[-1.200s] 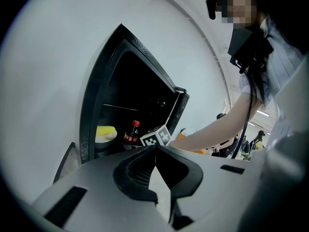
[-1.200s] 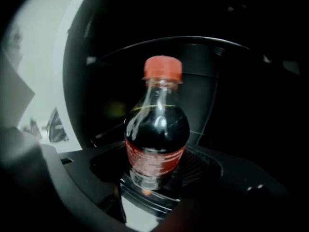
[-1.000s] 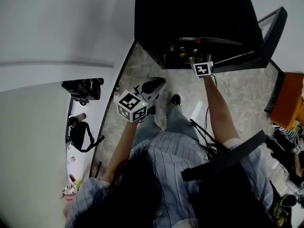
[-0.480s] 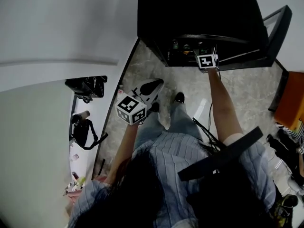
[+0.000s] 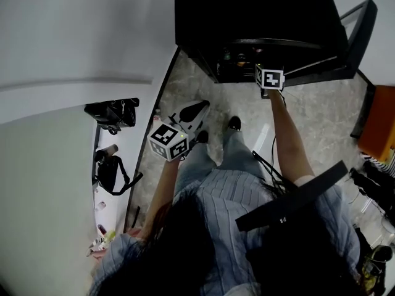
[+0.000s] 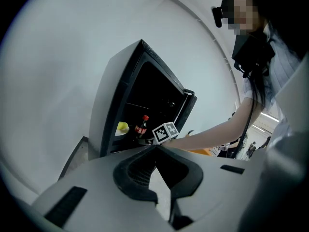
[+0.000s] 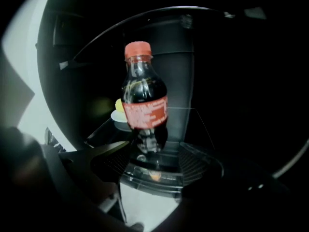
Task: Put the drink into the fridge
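Note:
A cola bottle (image 7: 144,98) with a red cap and red label stands upright on a glass shelf inside the black fridge (image 5: 259,17). My right gripper (image 7: 154,161) is open, its two jaws spread wider than the bottle's base, which sits between and just beyond the tips without touching them. The left gripper view shows the same bottle (image 6: 141,126) in the fridge, just behind the right gripper's marker cube (image 6: 165,132). My left gripper (image 5: 200,108) hangs over the floor to the left of the fridge, shut on nothing.
The fridge door (image 5: 355,36) stands open to the right. A yellow item on a white plate (image 7: 119,111) lies on the shelf left of the bottle. Black bags (image 5: 111,113) rest on the white surface at left. An orange object (image 5: 378,131) is at far right.
My right gripper has reached a little further into the fridge opening. The left gripper has stayed almost where it was.

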Available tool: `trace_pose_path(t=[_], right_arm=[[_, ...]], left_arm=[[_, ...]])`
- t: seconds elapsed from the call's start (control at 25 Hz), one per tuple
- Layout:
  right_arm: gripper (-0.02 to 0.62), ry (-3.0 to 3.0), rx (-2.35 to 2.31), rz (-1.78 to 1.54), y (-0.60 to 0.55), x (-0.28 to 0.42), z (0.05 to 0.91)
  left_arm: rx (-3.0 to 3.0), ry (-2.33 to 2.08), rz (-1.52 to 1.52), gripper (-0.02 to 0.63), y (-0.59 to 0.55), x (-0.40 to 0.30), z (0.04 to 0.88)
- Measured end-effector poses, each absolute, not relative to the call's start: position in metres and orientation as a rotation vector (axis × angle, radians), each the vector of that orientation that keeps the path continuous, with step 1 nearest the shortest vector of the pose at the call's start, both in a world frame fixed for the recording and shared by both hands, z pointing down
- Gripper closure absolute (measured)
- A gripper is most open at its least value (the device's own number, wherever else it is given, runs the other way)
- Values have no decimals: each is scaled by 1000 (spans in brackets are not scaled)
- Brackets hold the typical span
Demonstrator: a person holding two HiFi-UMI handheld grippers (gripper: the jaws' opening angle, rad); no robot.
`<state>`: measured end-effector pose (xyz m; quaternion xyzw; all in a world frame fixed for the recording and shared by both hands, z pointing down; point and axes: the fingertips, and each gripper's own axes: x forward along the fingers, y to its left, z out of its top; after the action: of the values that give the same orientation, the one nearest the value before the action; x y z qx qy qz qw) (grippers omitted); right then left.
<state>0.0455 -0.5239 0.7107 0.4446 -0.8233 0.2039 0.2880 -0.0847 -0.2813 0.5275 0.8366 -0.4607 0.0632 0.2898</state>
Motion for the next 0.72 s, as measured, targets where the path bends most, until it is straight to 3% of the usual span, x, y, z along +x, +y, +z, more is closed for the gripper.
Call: trace_pose_path(t=[0.72], right_arm=[[299,-2336,1236,785,-372,47,656]], left_arm=[[2311,-1081,179,598,-250,-86,531]])
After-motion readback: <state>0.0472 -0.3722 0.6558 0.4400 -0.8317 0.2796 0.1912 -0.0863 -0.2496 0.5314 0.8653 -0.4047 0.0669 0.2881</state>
